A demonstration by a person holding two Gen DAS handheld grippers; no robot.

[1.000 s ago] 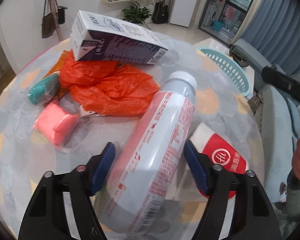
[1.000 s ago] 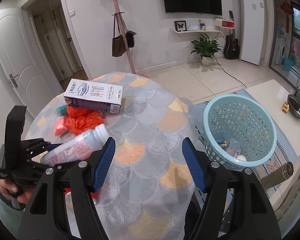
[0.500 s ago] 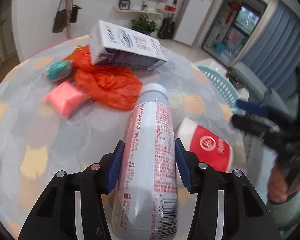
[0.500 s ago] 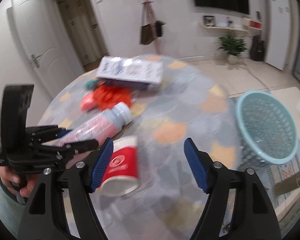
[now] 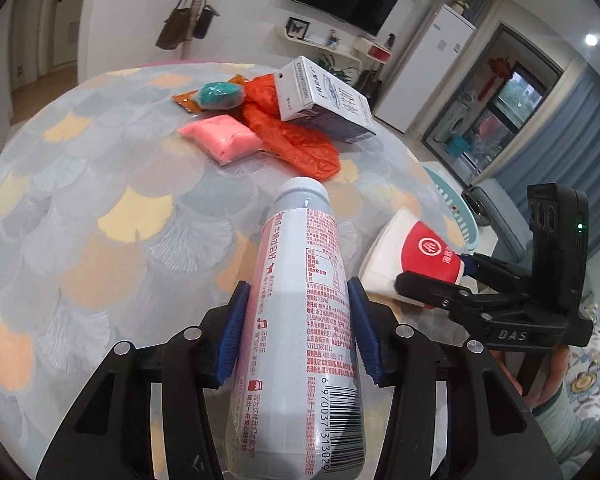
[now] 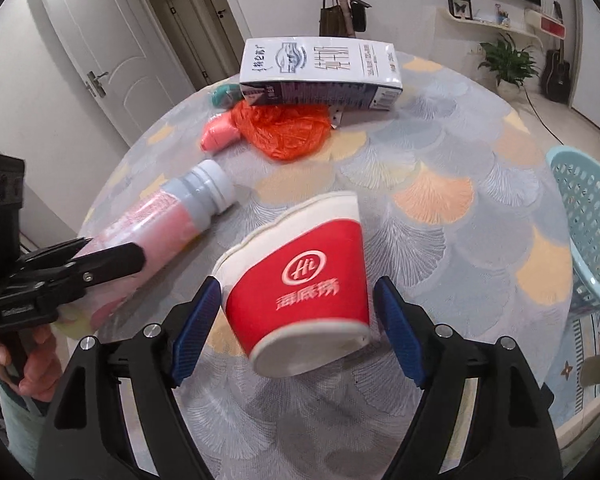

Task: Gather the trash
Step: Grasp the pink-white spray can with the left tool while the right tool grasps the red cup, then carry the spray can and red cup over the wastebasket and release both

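Note:
My left gripper [image 5: 296, 332] is shut on a pink-and-grey plastic bottle [image 5: 300, 320], lifted above the round table [image 5: 80, 216]; the bottle also shows in the right wrist view [image 6: 168, 220]. My right gripper [image 6: 300, 320] is open, its blue pads [image 6: 400, 340] on either side of a flattened red-and-white paper cup [image 6: 304, 280] lying on the table, with small gaps. The cup shows in the left wrist view [image 5: 412, 256] too. A light blue basket [image 6: 588, 232] stands off the table's right edge.
At the table's far side lie a white-and-purple milk carton [image 6: 320, 72], a crumpled orange plastic bag [image 6: 284, 128], a pink packet [image 5: 220, 140], a teal packet [image 5: 218, 96] and an orange wrapper [image 5: 188, 100]. A sofa [image 5: 500, 220] is beyond the basket.
My left gripper has closed on the bottle and lifted it back. My right gripper has swung from the basket to the paper cup and now straddles it.

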